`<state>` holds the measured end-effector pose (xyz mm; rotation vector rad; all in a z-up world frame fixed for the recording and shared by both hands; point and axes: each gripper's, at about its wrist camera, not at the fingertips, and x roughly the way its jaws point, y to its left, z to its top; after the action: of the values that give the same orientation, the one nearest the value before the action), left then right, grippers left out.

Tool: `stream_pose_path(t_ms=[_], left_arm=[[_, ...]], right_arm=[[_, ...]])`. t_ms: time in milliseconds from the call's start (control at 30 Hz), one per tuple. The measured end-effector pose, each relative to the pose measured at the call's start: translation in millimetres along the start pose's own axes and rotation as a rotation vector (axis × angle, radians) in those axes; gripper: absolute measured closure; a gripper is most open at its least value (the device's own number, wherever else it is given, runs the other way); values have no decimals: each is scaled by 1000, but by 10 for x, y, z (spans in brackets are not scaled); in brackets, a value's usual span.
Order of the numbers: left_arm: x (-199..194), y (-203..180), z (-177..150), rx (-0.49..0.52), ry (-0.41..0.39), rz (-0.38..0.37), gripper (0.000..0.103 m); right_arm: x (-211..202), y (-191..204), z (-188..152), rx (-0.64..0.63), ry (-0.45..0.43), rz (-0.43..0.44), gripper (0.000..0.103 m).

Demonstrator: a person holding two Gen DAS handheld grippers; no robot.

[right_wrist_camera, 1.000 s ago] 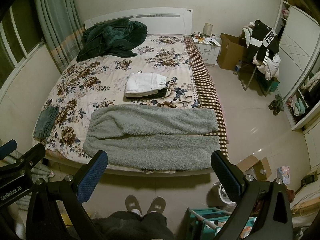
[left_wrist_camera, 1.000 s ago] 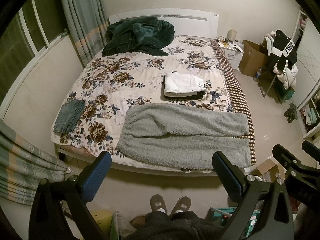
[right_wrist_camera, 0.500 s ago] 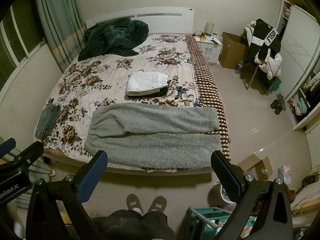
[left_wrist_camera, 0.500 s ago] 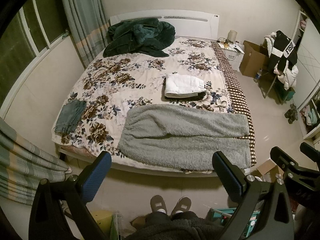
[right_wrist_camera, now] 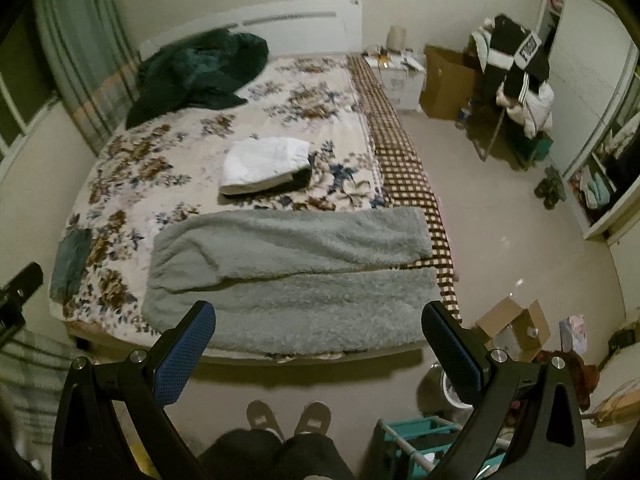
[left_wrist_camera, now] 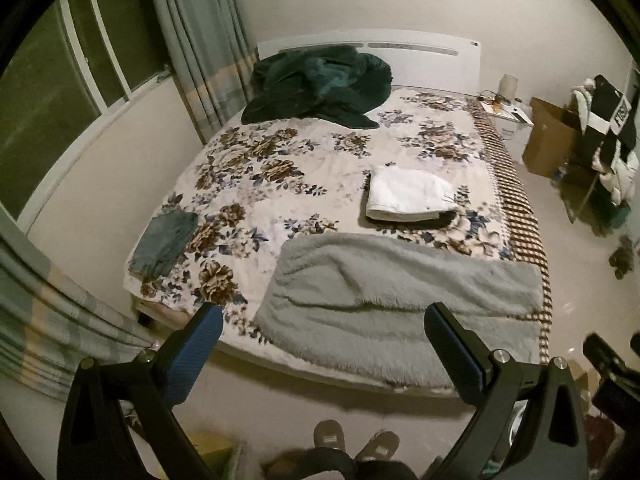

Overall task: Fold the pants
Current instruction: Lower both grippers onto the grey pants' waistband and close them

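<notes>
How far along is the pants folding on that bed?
Barely started. The fluffy grey fleece pants lie spread flat across the foot of the floral bed, legs side by side, unfolded. A folded white garment looks finished. Nothing is in hand: the left gripper and right gripper hover short of the bed, jaws open. All folds remain.

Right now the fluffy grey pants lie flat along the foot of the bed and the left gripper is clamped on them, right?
Not quite. The fluffy grey pants do lie along the foot of the bed, but the left gripper is open and empty, as the left wrist view shows.
</notes>
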<state>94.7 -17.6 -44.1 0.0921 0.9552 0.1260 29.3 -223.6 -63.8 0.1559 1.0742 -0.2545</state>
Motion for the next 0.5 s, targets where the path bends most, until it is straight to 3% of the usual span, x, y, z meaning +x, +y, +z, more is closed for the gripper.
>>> stream_pose_path(t_ms=[133,267,500], left_arm=[[626,-52,165,-17,82,31,0],[1526,-88,380,-68,228,33,0],[3263,-2,779,-209,439,38,0]], right_arm=[[691,-133,270,59,62,-10,0],[1532,-255,594,151,116,-32,0],[3566,-616,1188,401,299,-89,0]])
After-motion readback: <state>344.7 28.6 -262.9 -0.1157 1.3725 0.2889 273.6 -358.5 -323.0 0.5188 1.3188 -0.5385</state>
